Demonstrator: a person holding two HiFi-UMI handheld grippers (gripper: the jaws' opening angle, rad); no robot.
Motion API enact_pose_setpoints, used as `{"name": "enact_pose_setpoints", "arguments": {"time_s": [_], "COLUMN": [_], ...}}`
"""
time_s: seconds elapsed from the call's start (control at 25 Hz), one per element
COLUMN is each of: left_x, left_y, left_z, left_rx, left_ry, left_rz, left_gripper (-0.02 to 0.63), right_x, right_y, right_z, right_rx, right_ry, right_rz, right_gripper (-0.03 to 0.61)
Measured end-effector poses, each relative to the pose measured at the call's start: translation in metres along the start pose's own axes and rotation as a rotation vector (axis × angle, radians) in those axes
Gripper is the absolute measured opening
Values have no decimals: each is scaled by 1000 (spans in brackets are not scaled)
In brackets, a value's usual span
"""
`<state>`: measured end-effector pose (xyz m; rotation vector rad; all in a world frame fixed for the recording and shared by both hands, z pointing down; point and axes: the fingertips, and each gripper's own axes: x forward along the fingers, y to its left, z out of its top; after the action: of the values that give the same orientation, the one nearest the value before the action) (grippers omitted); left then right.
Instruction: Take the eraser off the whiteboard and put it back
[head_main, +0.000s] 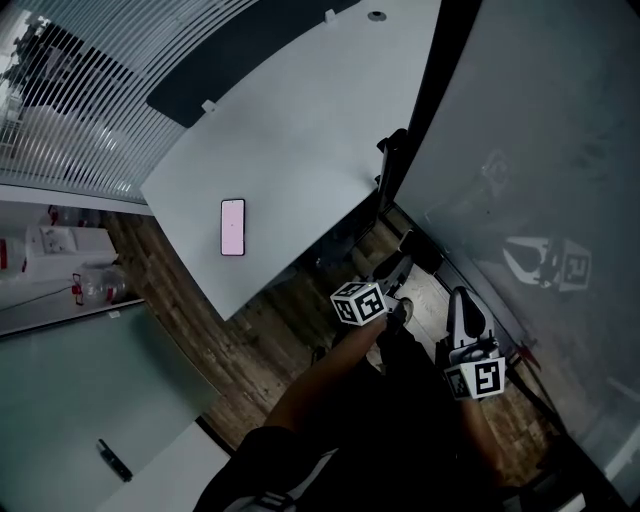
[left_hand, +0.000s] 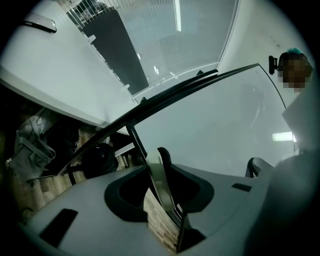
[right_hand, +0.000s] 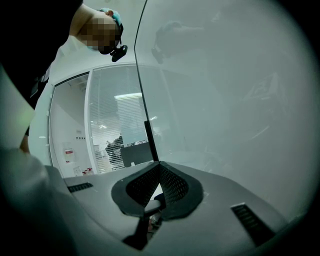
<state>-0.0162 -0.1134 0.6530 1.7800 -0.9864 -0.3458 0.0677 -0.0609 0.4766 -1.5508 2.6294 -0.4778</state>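
The whiteboard (head_main: 540, 150) fills the right of the head view, and its grey surface (left_hand: 215, 125) stands just ahead of both grippers. My left gripper (head_main: 393, 268) is low by the board's black frame. Between its jaws (left_hand: 162, 200) a pale flat slab with a dark edge stands edge-on; I take it for the eraser (left_hand: 161, 180). Wood floor shows through the gap beside it. My right gripper (head_main: 460, 305) is held close to the board (right_hand: 225, 100), with its jaws (right_hand: 156, 172) meeting and nothing between them.
A white table (head_main: 290, 130) lies left of the board with a phone (head_main: 232, 227) on it. The board's black frame (head_main: 430, 90) runs between table and board. A gripper's reflection (head_main: 550, 262) shows in the board. Glass partitions and blinds stand at the far left.
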Motion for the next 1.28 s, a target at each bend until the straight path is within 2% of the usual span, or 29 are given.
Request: {"name": "enact_pose_setpoints", "arguments": {"time_s": [0.24,0.56,0.84,1.16,1.28], "left_x": [9,13,19,21,20], "left_y": [3,12,12,16,16], "left_z": [-2,-2,0,-2,1], "left_rx": [6,-39,6,-2,43], "left_ry": [33,43,52,72,82], "left_rz": [5,26,49,74,89], "left_gripper": [130,138,146,184,195], "right_x": [5,6,11,11,9], "right_y": [-2,-1,-3,-3,-3], "right_z": [-2,-3,-5,-6,-6], "right_rx": [-3,16,7,8,27], "right_ry": [28,7,34,46,14], "right_rz": [-24,18,1,-4,13], "right_gripper": [15,15,15,15,15]}}
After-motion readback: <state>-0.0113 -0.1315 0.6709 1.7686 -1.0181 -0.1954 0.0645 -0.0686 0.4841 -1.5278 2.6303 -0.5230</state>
